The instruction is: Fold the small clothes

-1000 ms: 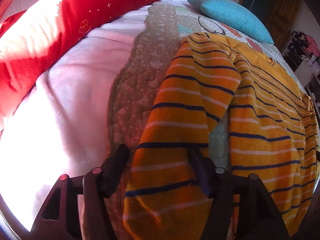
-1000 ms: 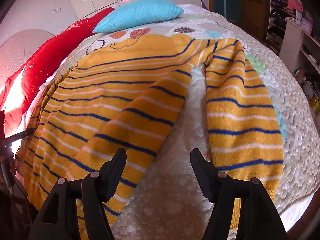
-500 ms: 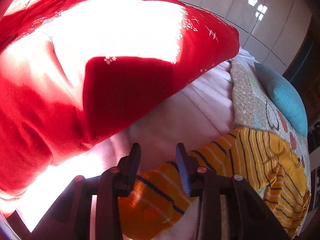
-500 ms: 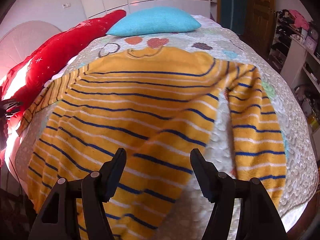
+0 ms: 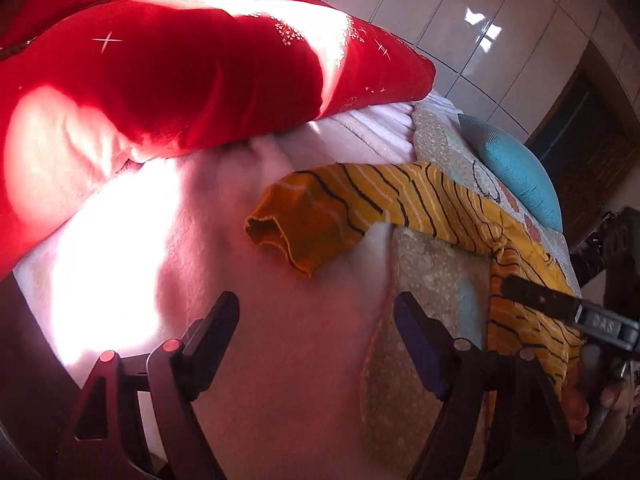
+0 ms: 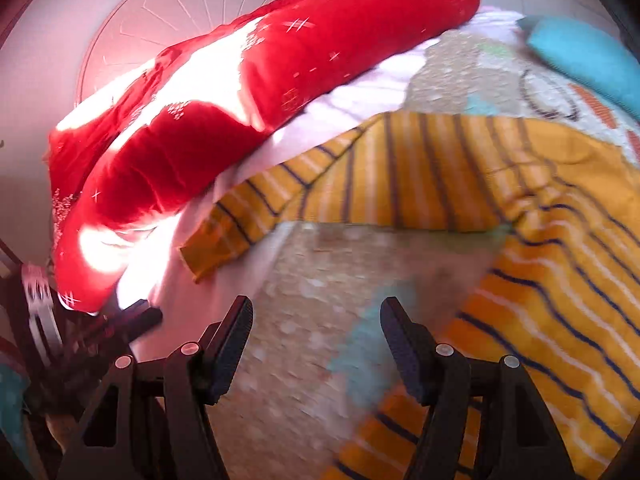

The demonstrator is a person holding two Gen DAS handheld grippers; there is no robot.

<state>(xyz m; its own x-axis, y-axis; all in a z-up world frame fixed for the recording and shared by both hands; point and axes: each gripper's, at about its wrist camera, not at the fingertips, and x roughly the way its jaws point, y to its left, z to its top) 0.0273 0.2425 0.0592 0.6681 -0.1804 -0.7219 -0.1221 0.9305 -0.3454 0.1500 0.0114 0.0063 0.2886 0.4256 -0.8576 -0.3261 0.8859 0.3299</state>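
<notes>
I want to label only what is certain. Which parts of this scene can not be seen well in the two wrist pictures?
- Striped sweater, left wrist view: its body runs off the right edge behind the right gripper.
- Sweater's lower part, right wrist view: motion blur.
- Red pillow: sun glare washes out its pattern.
- Left gripper, right wrist view: dark, mostly cut off.

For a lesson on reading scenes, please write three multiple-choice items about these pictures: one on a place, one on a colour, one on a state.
1. Where does the cuff of the yellow knitted sweater with dark blue stripes lie?
A. on the pale pink blanket
B. on the turquoise textured pillow
C. on the floor

2. What colour is the large cushion beside the blanket?
A. green
B. red
C. black

3. How is the left gripper?
A. shut on the cuff
B. shut on the blanket
C. open, holding nothing

Answers:
1 A: the cuff rests on pink fabric.
2 B: it is red with small white marks.
3 C: its fingers stand apart, short of the cuff.
</notes>
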